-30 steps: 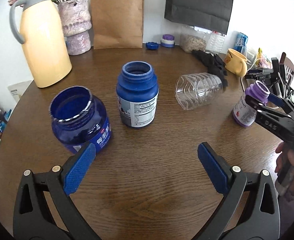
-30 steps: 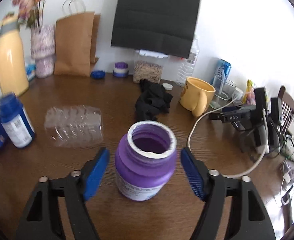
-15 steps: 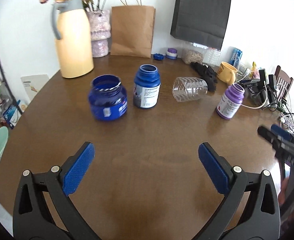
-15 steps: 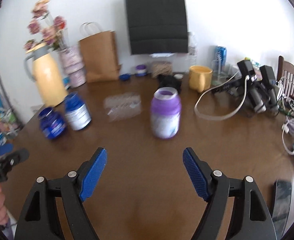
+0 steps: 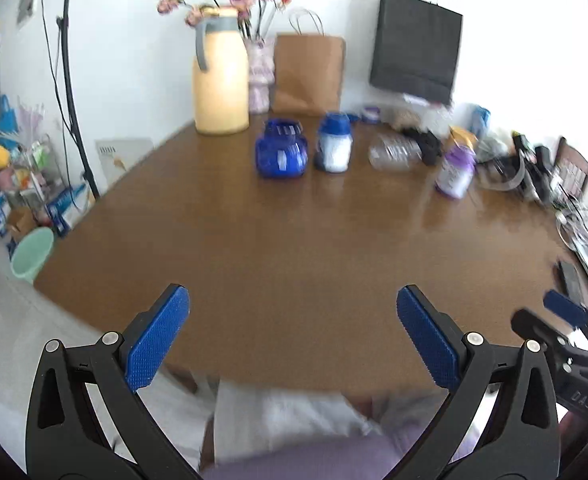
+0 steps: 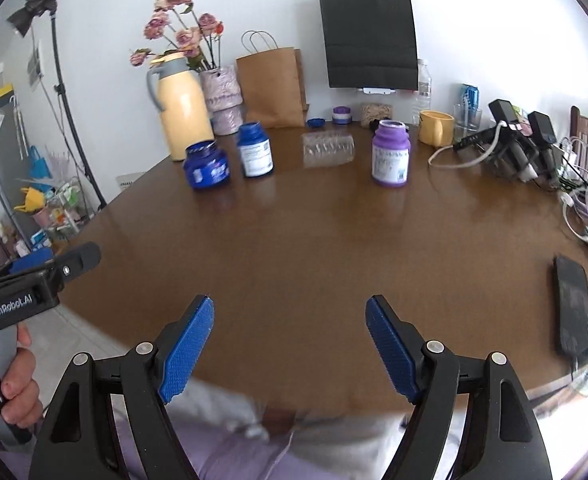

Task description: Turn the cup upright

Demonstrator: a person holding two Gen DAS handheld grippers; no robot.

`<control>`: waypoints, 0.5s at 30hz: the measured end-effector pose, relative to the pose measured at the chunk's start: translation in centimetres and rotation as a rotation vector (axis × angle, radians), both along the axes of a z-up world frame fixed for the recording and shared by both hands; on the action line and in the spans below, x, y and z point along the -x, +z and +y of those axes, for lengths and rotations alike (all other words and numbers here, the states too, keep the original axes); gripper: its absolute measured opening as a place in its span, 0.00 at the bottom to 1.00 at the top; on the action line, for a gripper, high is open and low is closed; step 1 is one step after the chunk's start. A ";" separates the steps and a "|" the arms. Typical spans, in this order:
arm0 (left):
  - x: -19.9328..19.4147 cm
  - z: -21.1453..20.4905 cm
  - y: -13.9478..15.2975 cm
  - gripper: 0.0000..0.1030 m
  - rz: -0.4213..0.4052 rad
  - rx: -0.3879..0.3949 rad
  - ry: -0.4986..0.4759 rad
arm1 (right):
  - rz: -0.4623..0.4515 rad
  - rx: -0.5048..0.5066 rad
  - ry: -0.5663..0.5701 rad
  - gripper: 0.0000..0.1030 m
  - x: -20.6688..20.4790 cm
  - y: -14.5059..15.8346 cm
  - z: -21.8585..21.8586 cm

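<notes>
Clear plastic cup (image 6: 327, 149) lies on its side, far across the table (image 6: 294, 248), between the blue bottle (image 6: 255, 149) and purple bottle (image 6: 390, 154). Both grippers, left (image 5: 292, 338) and right (image 6: 290, 350), gape wide, empty. Its thin-looking wall may roll or crumple; the bottles risk being knocked.

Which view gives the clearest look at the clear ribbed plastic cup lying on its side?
The right wrist view: the clear ribbed plastic cup is sharp there, side-on, lying on the brown wooden table between two jars. The left wrist view shows the cup too, but motion-blurred and farther toward the frame's edge.
</notes>
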State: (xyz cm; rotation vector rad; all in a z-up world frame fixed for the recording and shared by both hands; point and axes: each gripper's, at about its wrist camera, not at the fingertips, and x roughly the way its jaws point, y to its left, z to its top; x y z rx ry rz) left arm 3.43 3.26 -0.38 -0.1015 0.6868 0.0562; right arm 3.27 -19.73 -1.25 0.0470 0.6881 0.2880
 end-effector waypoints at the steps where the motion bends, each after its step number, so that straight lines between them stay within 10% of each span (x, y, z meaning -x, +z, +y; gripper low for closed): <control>1: 0.7 -0.2 -0.1 1.00 0.015 -0.011 -0.033 | -0.001 -0.005 0.003 0.80 1.0 -0.1 0.1; 15: 2.8 -1.2 0.2 1.00 0.011 -0.047 -0.084 | 0.013 0.010 -0.024 0.79 2.2 -0.3 0.4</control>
